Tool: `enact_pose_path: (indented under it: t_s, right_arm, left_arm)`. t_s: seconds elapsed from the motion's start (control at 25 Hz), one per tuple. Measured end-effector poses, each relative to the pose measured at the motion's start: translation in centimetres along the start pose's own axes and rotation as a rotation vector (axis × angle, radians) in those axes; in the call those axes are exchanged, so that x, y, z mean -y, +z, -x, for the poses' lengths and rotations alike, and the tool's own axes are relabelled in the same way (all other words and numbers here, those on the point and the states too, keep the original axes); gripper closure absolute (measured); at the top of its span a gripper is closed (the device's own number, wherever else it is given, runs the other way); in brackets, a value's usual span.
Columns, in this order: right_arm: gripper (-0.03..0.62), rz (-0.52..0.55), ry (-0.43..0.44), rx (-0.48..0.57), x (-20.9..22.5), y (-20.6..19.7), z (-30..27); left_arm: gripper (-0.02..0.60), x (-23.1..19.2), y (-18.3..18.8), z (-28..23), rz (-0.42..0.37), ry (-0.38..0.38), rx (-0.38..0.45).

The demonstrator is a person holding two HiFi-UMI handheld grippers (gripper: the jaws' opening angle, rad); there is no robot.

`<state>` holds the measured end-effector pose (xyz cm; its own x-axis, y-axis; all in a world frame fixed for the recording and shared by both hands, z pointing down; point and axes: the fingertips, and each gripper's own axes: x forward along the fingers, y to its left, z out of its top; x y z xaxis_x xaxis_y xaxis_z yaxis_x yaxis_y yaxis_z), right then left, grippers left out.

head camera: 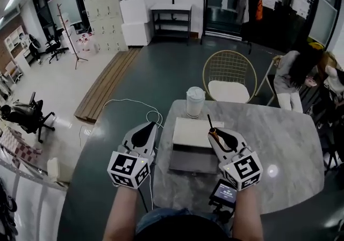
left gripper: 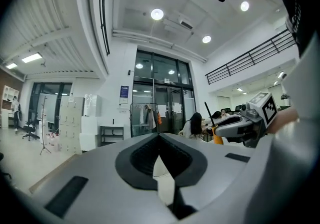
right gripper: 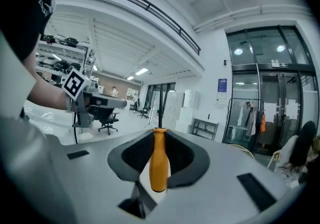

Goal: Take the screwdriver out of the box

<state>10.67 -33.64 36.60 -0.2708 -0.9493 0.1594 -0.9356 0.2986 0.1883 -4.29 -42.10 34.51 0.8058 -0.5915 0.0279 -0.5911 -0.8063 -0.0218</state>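
Both were held out level, side by side. Left gripper [head camera: 151, 125] jaws were together, empty; right gripper [head camera: 213, 132] clamped the screwdriver [right gripper: 159, 160] handle.

1. Grey marbled table [head camera: 290, 143] with rounded corners.
2. White lidded cup [head camera: 195, 101], upright near the table's far edge.
3. Gold wire chair [head camera: 230, 76] with a white cushion, just beyond the table.
4. Seated person [head camera: 294, 76] at far right (dark hair, pale top).
5. White cable [head camera: 137, 107] looped on the floor, left of the table.
6. Wooden planks [head camera: 107, 82] lying beyond the cable.
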Motion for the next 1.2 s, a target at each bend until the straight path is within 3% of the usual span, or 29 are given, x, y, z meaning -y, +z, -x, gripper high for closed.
enact_pose_path:
  t_s: [0.16, 0.44, 0.76, 0.96, 1.2]
  right_arm:
    - [0.507, -0.100, -0.011, 0.182, -0.3, 2.4, 1.2]
    - [0.507, -0.158, -0.107, 0.213, 0.6, 2.3, 2.1]
    - [0.507, -0.148, -0.291, 0.150, 3.5, 1.1, 6.7]
    - [0.507, -0.124, -0.408, 0.026, 5.6, -1.1, 9.9]
    - [0.507, -0.127, -0.439, 0.051, 6.1, -0.4, 12.1]
  left_arm:
    - [0.569, 0.7, 0.5, -0.7, -0.006, -0.065, 0.005]
    - [0.569, 0.6, 0.9, -0.8, -0.010, -0.108, 0.033]
    - [0.569, 0.5, 1.3, -1.3, 0.030, -0.113, 0.095]
    - [0.569, 1.4, 1.4, -1.9, 0.048, -0.123, 0.122]
    - [0.569, 2.2, 2.1, -2.3, 0.050, -0.136, 0.153]
